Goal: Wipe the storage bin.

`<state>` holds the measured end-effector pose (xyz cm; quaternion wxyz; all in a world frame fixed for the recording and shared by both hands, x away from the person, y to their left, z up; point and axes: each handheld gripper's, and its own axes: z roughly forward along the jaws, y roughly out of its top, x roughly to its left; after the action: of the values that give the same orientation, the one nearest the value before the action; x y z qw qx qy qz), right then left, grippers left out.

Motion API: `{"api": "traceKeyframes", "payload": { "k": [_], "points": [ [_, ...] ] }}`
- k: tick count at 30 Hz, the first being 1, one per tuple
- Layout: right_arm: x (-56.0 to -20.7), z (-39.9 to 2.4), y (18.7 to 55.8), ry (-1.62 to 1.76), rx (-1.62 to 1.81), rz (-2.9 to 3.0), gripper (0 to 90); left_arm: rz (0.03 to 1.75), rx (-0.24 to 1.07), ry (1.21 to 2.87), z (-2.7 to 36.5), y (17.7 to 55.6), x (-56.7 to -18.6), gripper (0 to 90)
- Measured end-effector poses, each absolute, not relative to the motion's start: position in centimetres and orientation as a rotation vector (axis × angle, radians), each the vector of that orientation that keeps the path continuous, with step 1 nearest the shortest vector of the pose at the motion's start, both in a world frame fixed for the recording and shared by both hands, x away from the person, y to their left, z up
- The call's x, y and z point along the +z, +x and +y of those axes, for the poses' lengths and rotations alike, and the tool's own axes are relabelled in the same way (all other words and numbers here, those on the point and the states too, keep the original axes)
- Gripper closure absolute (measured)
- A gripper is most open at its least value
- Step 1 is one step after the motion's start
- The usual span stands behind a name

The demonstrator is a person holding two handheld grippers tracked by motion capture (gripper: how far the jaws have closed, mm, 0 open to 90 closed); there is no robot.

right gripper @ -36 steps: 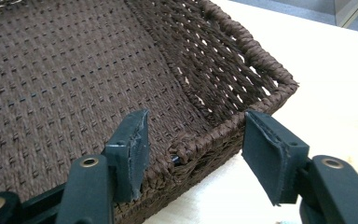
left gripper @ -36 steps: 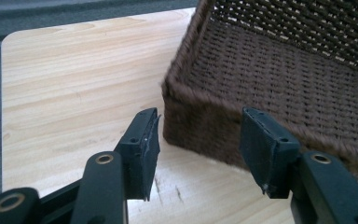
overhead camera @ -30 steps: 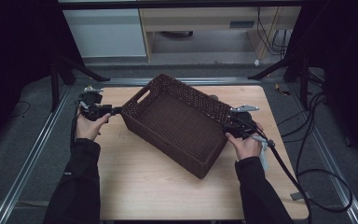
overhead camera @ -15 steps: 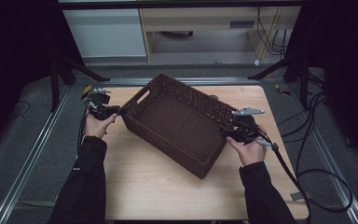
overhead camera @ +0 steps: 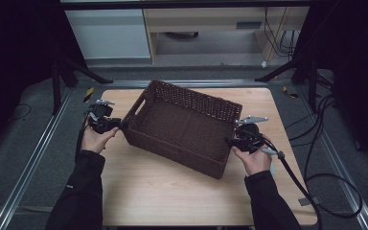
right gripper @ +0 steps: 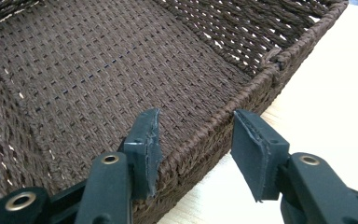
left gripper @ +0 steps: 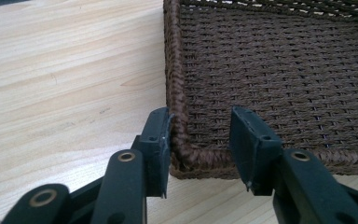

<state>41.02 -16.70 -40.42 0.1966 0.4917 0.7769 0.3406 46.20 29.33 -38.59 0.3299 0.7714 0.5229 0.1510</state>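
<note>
A dark brown woven basket (overhead camera: pixel 172 151) sits askew on the wooden table (overhead camera: pixel 172 201), with nothing in it. My left gripper (overhead camera: pixel 122 124) is at its left end. In the left gripper view the jaws (left gripper: pixel 200 119) straddle a corner of the basket rim (left gripper: pixel 175 93). One pad (left gripper: pixel 161 135) touches the outside and the other stands off inside. My right gripper (overhead camera: pixel 229 140) is at the right end. Its jaws (right gripper: pixel 196 116) straddle that rim (right gripper: pixel 223 126) with a gap on the outer side. Both pairs of jaws have just been closing, with the rim between them.
Metal rails (overhead camera: pixel 33 158) run along both sides of the table. Black cables (overhead camera: pixel 316 158) trail from the right gripper across the floor at the right. A pale cabinet (overhead camera: pixel 110 33) and a shelf unit (overhead camera: pixel 206 28) stand beyond the table's far edge.
The left hand has slipped a little toward the near side beside the basket's left end. The right hand and the basket stay about where they were.
</note>
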Motion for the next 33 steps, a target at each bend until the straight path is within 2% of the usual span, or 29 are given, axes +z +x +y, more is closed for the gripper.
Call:
{"api": "traceKeyframes", "payload": {
  "k": [8, 10, 16, 23, 33],
  "points": [
    [-40.7, -17.1, 42.6, 1.369, 0.94, 2.16, 54.8, 1.384, 0.349, 2.069, 29.4, 46.2, -39.5, 77.0],
    [-40.6, -17.3, 42.6, 1.366, 0.956, 2.151, 50.9, 1.38, 0.34, 2.074, 29.4, 45.7, -39.4, 77.0],
    [-39.9, -17.8, 41.1, 1.329, 0.985, 2.161, 50.3, 1.384, 0.364, 2.101, 28.8, 43.8, -39.3, 75.9],
    [-40.2, -17.6, 39.9, 1.314, 0.95, 2.237, 63.8, 1.406, 0.358, 2.077, 28.5, 41.3, -39.3, 73.8],
    [-40.3, -17.8, 39.6, 1.316, 0.962, 2.242, 68.3, 1.415, 0.342, 2.067, 28.5, 38.5, -39.3, 71.9]
  ]
}}
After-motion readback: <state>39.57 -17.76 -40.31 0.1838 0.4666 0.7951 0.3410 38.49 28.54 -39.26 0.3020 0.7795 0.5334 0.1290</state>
